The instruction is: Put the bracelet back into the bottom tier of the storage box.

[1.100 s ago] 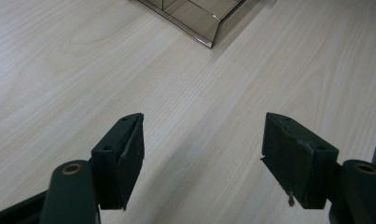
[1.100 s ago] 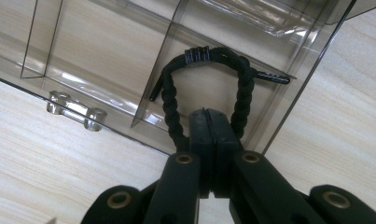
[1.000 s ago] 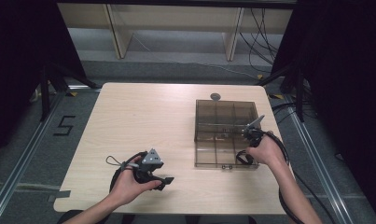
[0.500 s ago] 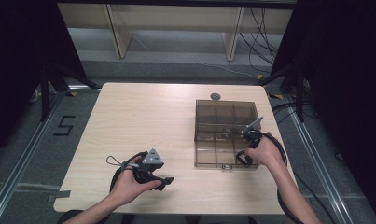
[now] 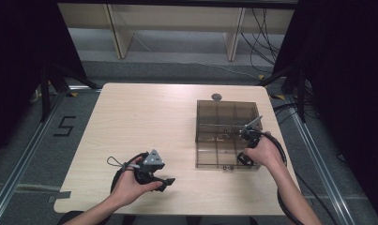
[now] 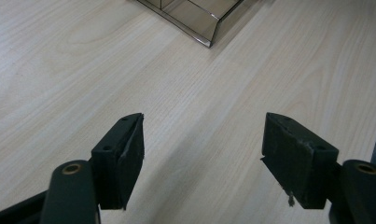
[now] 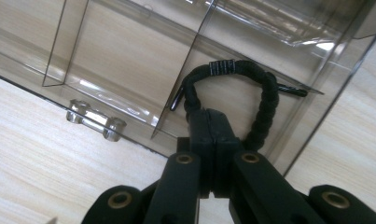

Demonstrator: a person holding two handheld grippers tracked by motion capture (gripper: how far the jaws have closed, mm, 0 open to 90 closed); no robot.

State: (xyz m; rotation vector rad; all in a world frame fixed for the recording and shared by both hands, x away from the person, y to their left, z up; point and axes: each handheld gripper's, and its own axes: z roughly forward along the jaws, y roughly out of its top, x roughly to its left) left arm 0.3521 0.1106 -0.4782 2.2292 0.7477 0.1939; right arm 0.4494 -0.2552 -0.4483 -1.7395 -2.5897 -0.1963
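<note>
The right tool (image 7: 212, 135) is clamped on one side of a black hair tie (image 7: 230, 95), whose loop hangs just ahead of its tips over the clear compartment box (image 7: 129, 60). Held so near the edge, the tie could slip out or snag on a divider (image 7: 183, 74) beneath. The left tool (image 6: 202, 154) rests wide open and empty on the surface (image 6: 83, 70), well apart.

A person is holding the right gripper (image 5: 240, 133) over the clear compartment box (image 5: 228, 133) near the desk's (image 5: 144, 112) right edge, the left gripper (image 5: 165, 182) resting near its front edge.
</note>
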